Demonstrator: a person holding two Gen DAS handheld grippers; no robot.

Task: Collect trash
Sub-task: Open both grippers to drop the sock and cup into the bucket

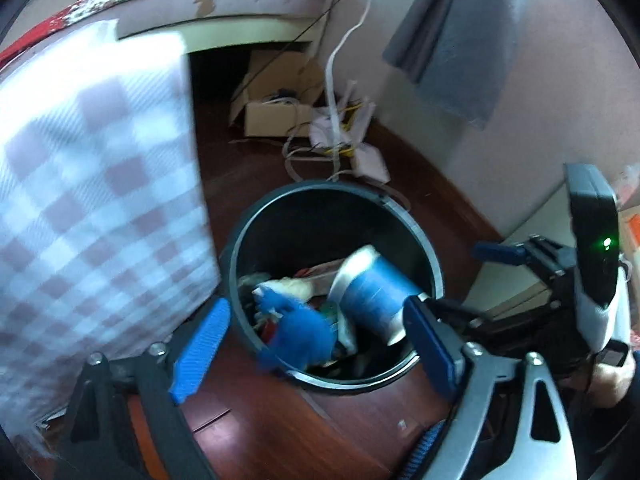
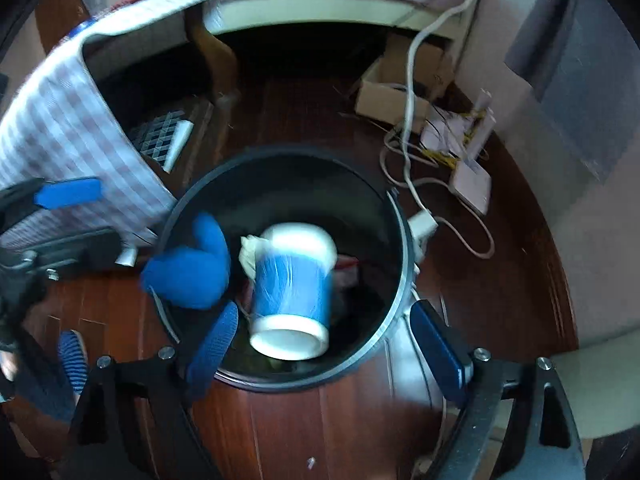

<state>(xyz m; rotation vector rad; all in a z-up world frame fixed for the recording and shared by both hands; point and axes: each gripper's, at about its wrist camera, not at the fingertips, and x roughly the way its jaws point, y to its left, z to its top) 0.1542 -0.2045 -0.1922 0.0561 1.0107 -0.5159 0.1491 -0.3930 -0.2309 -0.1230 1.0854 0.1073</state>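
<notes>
The bin (image 2: 400, 248) stands on the floor (image 2: 320, 420); inside it lie a cup (image 2: 292, 292) and, left of the cup, a cloth (image 2: 188, 272); behind the bin sits a box (image 2: 384, 100); a tablecloth (image 2: 68, 136) hangs left of it.

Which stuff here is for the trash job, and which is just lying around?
For the job:
trash bin
blue-and-white cup
crumpled blue thing
left gripper and right gripper, both open

Just lying around:
cardboard box
white cables
checked cloth
</notes>
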